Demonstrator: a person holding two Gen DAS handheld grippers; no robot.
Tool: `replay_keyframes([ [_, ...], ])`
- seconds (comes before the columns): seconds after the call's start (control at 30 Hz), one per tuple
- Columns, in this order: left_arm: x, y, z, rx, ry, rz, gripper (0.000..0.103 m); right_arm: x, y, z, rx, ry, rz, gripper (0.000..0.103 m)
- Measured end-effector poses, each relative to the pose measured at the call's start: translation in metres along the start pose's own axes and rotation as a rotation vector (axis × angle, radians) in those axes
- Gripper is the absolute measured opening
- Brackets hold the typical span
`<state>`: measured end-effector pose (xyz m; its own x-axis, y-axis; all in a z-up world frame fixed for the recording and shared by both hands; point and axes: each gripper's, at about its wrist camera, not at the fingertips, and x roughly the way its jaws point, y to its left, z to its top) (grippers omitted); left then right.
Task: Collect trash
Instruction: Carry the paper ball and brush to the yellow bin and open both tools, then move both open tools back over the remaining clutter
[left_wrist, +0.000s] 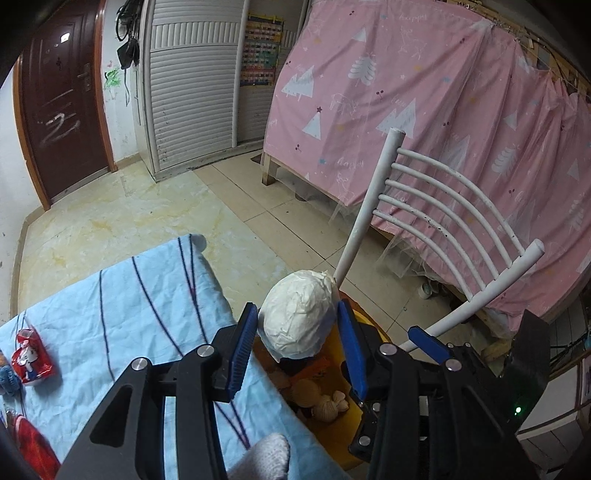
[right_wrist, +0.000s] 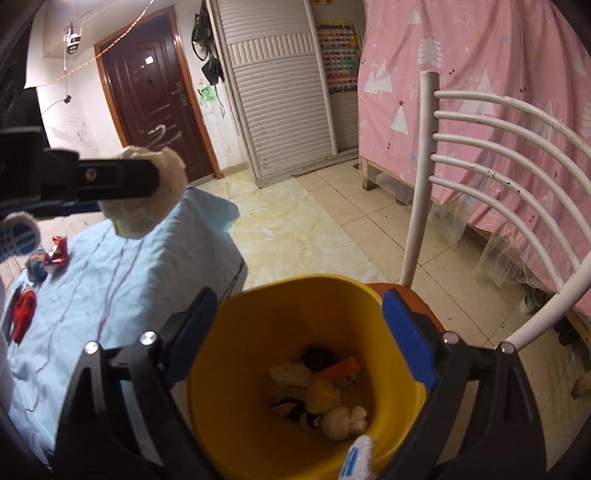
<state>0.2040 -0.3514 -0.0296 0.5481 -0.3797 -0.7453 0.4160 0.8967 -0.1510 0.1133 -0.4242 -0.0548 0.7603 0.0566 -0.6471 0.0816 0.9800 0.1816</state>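
A crumpled white paper ball (left_wrist: 299, 325) sits between the blue pads of my left gripper (left_wrist: 297, 306), which is shut on it. The ball hangs above the yellow bin (left_wrist: 334, 428) beside the table edge. In the right wrist view the same ball (right_wrist: 147, 206) shows at upper left, up and to the left of the bin, in the left gripper (right_wrist: 155, 177). My right gripper (right_wrist: 299, 332) stands open over the yellow bin (right_wrist: 295, 286), its pads empty. Several pieces of trash (right_wrist: 332, 395) lie at the bin's bottom.
The bin stands on the orange seat (right_wrist: 417, 299) of a white slatted chair (left_wrist: 443, 206). A table with a light blue cloth (left_wrist: 129, 314) holds a red wrapper (left_wrist: 31, 360) and other small red and blue items (right_wrist: 24, 314). A pink curtain (left_wrist: 424, 110) hangs behind.
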Motion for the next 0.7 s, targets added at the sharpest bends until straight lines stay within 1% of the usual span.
replay_keyframes([
  [0.13, 0.01, -0.008, 0.001, 0.014, 0.019, -0.015, 0.035, -0.002, -0.008, -0.007, 0.003, 0.011, -0.019, 0.087],
  [0.23, 0.016, -0.015, -0.001, 0.025, 0.038, -0.03, 0.038, -0.005, -0.013, -0.01, 0.006, 0.014, -0.032, 0.087],
  [0.3, 0.018, -0.017, -0.002, 0.028, 0.045, -0.037, 0.045, -0.008, -0.015, -0.012, 0.006, 0.013, -0.039, 0.088],
  [0.37, 0.018, -0.018, -0.002, 0.027, 0.048, -0.04, 0.047, -0.011, -0.016, -0.013, 0.004, 0.011, -0.046, 0.088],
  [0.53, 0.013, -0.02, -0.004, 0.022, 0.042, -0.039, 0.047, -0.019, -0.016, -0.009, 0.007, 0.0, -0.05, 0.088],
  [0.7, -0.004, -0.014, -0.003, 0.014, 0.016, -0.036, 0.047, -0.031, -0.012, -0.003, 0.007, -0.023, -0.049, 0.088],
])
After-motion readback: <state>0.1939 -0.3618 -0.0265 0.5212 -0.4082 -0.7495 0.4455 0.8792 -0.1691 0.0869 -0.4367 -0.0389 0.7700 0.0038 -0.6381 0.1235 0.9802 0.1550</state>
